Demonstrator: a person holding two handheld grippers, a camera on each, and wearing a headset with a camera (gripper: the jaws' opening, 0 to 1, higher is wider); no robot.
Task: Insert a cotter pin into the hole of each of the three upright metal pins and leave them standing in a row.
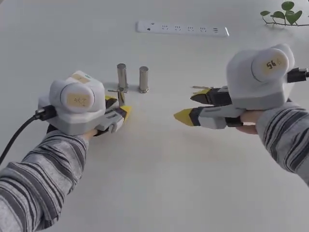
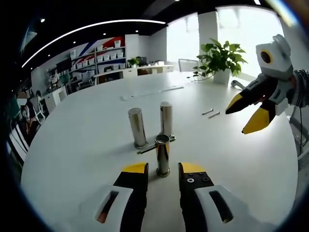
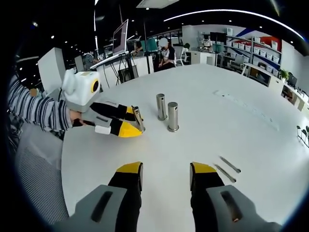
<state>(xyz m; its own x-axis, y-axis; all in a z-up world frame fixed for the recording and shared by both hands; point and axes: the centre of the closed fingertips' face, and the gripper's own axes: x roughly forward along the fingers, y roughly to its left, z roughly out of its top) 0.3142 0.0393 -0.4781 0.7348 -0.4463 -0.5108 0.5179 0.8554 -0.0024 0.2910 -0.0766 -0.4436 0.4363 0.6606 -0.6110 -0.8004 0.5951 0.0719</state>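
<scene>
Two bare metal pins (image 1: 121, 76) (image 1: 144, 79) stand upright side by side on the white table. A third upright pin (image 1: 120, 95) stands in front of them with a cotter pin (image 1: 115, 90) through its hole. My left gripper (image 1: 119, 105) is open, and this third pin (image 2: 162, 153) stands just ahead of its yellow fingertips (image 2: 135, 168), in line with the gap. My right gripper (image 1: 189, 106) hovers open to the right with nothing between its fingers. Two loose cotter pins (image 3: 226, 167) lie on the table beside it.
A white power strip (image 1: 181, 29) lies at the far side of the table. A potted plant (image 1: 286, 13) sits at the far right corner. A black cable (image 1: 19, 133) trails from the left gripper. People sit at desks in the background.
</scene>
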